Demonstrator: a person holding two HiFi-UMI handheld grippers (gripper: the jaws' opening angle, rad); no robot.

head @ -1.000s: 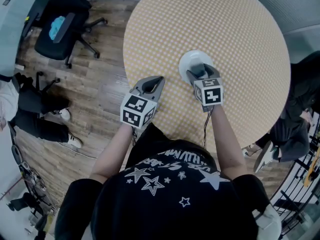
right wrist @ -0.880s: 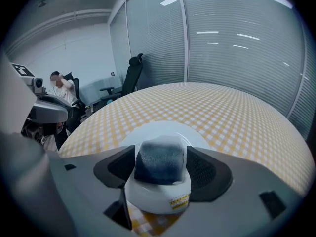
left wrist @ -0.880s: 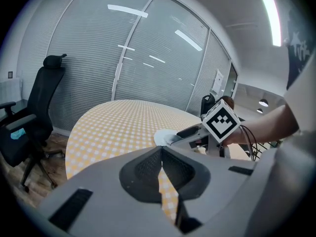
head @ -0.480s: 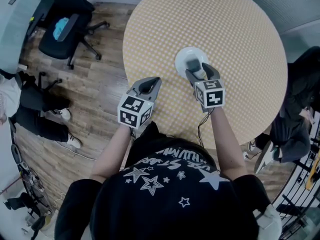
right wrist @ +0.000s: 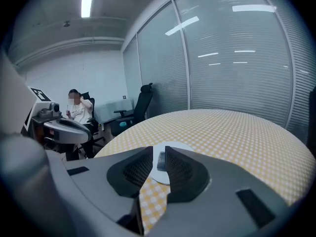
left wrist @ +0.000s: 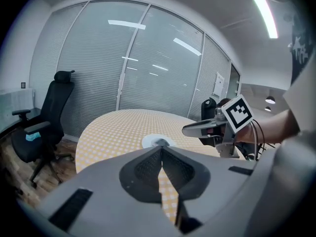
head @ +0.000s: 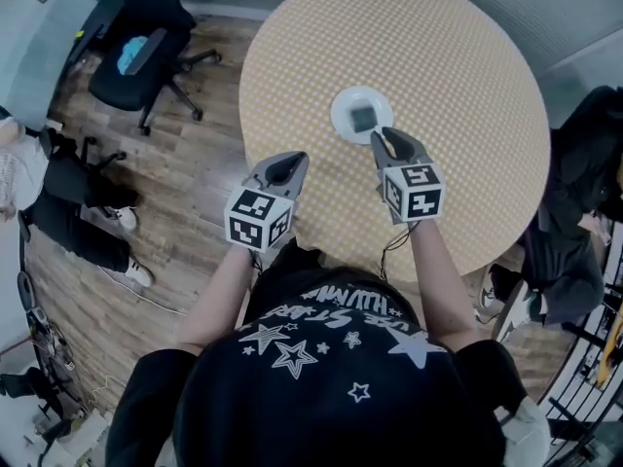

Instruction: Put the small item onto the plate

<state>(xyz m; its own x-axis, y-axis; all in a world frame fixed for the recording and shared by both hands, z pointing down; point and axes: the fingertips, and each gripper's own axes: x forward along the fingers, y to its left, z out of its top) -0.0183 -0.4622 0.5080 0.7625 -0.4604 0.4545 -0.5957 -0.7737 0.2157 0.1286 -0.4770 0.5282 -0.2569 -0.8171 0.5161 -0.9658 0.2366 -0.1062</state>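
Jaws of right gripper (head: 386, 140), just narrowed to an empty slit, near plate (head: 341, 104); left gripper (head: 282, 165) closed, empty.

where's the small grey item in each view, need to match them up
Head view: the small grey item is upper centre, on the white plate.
Left gripper view: the item is just below the middle.
Right gripper view: the item is centre, lower half.
Shared landmark: the white plate on the checked round table.
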